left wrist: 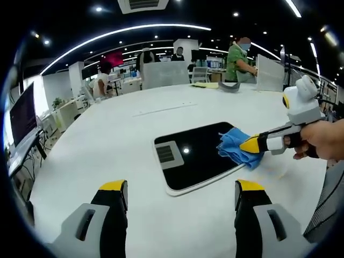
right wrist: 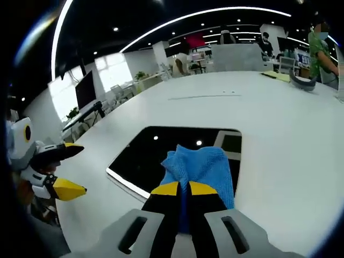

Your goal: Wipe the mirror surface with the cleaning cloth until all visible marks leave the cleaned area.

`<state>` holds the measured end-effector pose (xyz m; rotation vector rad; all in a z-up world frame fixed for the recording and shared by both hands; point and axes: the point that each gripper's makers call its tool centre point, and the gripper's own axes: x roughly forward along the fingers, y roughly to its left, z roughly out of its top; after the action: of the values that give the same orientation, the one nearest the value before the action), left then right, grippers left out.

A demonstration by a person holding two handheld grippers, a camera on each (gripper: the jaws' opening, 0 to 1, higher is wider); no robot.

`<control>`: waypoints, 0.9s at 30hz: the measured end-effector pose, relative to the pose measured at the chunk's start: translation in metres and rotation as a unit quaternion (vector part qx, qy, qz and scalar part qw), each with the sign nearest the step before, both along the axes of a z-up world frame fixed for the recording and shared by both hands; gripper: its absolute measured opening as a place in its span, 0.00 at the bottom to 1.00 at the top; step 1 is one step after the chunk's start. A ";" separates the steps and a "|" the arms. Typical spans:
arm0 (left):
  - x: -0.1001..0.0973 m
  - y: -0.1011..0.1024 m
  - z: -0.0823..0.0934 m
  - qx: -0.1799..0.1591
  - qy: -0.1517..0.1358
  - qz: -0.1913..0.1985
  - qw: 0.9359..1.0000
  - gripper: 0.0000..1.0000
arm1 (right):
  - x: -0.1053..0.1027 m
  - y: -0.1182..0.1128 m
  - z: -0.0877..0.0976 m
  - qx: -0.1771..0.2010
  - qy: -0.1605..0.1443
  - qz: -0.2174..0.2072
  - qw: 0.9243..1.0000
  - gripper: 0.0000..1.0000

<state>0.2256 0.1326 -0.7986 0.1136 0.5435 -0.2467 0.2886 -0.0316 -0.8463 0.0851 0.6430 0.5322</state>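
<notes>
1. My left gripper [left wrist: 174, 193], left gripper view: my jaws stand wide apart and hold nothing, hovering over the white table [left wrist: 107, 140] just short of the mirror's near edge.
2. My right gripper [right wrist: 184, 189], right gripper view: my jaws are closed tight on a fold of the blue cleaning cloth [right wrist: 201, 166], which spreads forward from the yellow tips.
3. Cleaning cloth [left wrist: 236, 148], left gripper view: it rests on the right edge of the mirror, pinched by my right gripper [left wrist: 251, 144], which a hand [left wrist: 322, 138] holds.
4. Mirror [left wrist: 199, 153]: a dark rectangular panel with a pale rim, lying flat on the table; ceiling lights reflect in it as small bright spots. I can't tell whether marks lie on its surface.
5. My left gripper [right wrist: 64, 172], right gripper view: it enters at the left margin, yellow tips spread.
6. Far background: a person in green [left wrist: 236, 59] stands beyond the table; a monitor [left wrist: 22, 114] sits at the left.
</notes>
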 end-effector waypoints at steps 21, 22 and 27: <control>0.003 0.000 -0.003 -0.001 0.000 -0.002 1.000 0.82 | -0.003 -0.002 0.004 0.004 -0.009 -0.011 1.000 0.01; 0.004 0.000 -0.003 0.000 0.001 -0.002 1.000 0.82 | -0.003 -0.002 0.004 0.005 -0.009 -0.012 1.000 0.01; 0.003 0.001 -0.003 0.000 0.001 0.000 1.000 0.82 | -0.003 -0.001 0.005 0.004 -0.010 -0.013 1.000 0.01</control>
<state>0.2282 0.1336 -0.8016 0.1127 0.5447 -0.2468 0.2860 -0.0328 -0.8414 0.0962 0.6203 0.5107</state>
